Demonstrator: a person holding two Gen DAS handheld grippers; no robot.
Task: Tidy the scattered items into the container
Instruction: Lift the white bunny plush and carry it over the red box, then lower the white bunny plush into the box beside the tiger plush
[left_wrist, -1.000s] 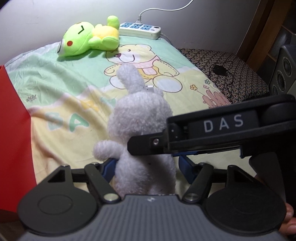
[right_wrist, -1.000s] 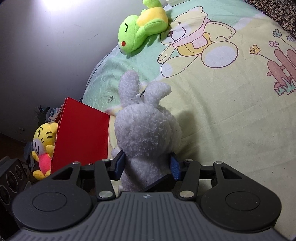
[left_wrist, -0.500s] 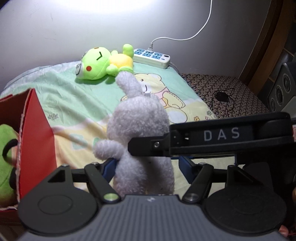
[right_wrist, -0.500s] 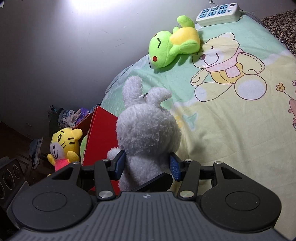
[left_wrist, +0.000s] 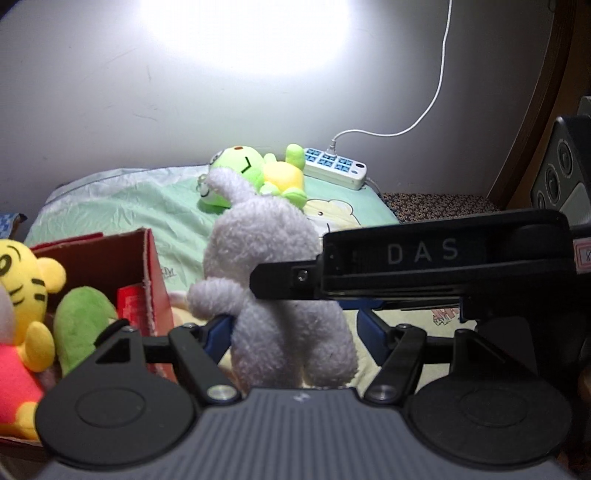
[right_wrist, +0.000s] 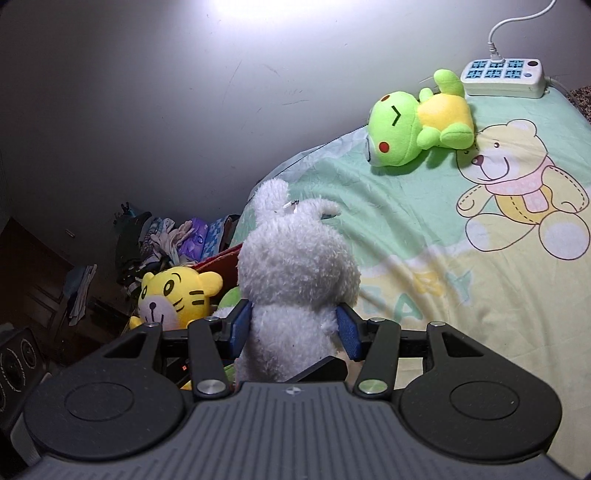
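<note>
A white plush rabbit (left_wrist: 273, 280) is held off the bed, upright. My left gripper (left_wrist: 293, 326) has a pad at each side of its body. My right gripper (right_wrist: 293, 328) is shut on the same rabbit (right_wrist: 295, 269); its arm crosses the left wrist view (left_wrist: 424, 258). The red cardboard box (left_wrist: 147, 258) stands at the left and holds a yellow tiger plush (left_wrist: 22, 284) and a green plush (left_wrist: 79, 317). The tiger also shows in the right wrist view (right_wrist: 173, 291). A green frog plush (right_wrist: 417, 118) lies at the far end of the bed.
A white power strip (right_wrist: 502, 77) with its cable lies by the wall behind the frog. The bed sheet (right_wrist: 461, 258) has a bear print. A pile of clothes (right_wrist: 166, 236) lies past the box. A speaker (left_wrist: 565, 166) stands at the right.
Both grippers have lifted the rabbit and carried it left toward the red box. The box's inside with the tiger and green plush has come into view.
</note>
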